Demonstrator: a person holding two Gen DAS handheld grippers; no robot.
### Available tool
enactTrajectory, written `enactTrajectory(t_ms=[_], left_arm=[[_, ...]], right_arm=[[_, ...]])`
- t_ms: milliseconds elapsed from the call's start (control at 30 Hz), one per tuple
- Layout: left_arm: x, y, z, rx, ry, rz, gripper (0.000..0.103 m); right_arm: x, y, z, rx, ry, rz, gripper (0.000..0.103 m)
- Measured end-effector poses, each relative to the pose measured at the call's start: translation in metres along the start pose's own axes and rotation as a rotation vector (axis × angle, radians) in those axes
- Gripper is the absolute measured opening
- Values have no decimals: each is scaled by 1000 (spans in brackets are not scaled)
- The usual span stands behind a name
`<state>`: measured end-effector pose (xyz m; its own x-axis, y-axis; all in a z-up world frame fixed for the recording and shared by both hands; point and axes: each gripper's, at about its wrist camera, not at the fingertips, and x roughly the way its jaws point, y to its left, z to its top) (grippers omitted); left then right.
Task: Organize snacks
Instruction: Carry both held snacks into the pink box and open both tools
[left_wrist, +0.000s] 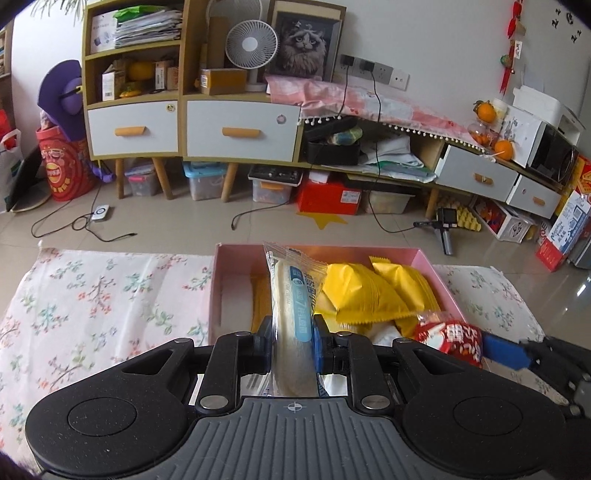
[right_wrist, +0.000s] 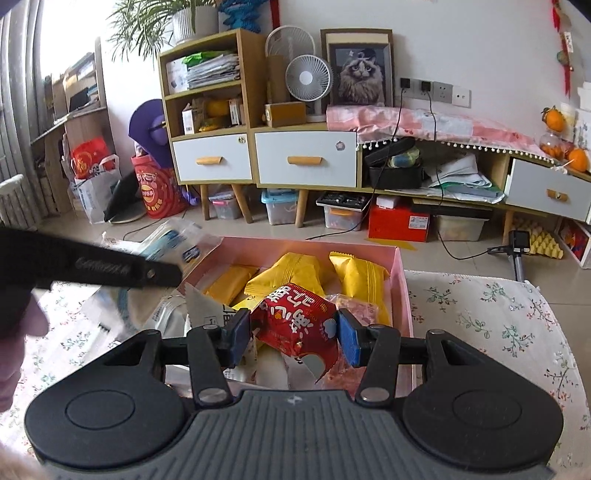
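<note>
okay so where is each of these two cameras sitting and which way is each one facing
Left wrist: sits on the left tool, looking along it, down over the pink box; its pads clamp a clear-wrapped snack.
Right wrist: sits on the right tool, same direction; pads grip a red packet; a hand shows at left.
Shared: box, yellow packets, each other's tool.

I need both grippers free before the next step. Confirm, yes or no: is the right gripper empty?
No. In the right wrist view the right gripper is clamped on a red snack packet, held above the pink box.
</note>
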<state>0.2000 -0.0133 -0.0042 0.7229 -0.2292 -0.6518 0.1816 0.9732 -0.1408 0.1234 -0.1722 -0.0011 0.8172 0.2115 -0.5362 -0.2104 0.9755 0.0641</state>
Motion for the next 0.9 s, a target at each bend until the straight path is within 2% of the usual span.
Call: enactTrajectory(t_ms=[200,367,500,667,900], left_arm=[[20,-6,2,8,16,-5,18],[25,-7,1,-8,-20,-28,19],[24,-7,-1,-12,-34,-28,27],[16,-5,-2,-22,-49,-24,49],[-3,-3,-14,-21,-40,-9,63]], right_arm=[[3,-3,0,-2,11,-28,47],[4,-3,0,6,15,-29,48],[1,-2,1,1,-9,-37,61],[-1,-5,2,20,-9,-43,67],[-9,-7,3,22,-24,-53,76]])
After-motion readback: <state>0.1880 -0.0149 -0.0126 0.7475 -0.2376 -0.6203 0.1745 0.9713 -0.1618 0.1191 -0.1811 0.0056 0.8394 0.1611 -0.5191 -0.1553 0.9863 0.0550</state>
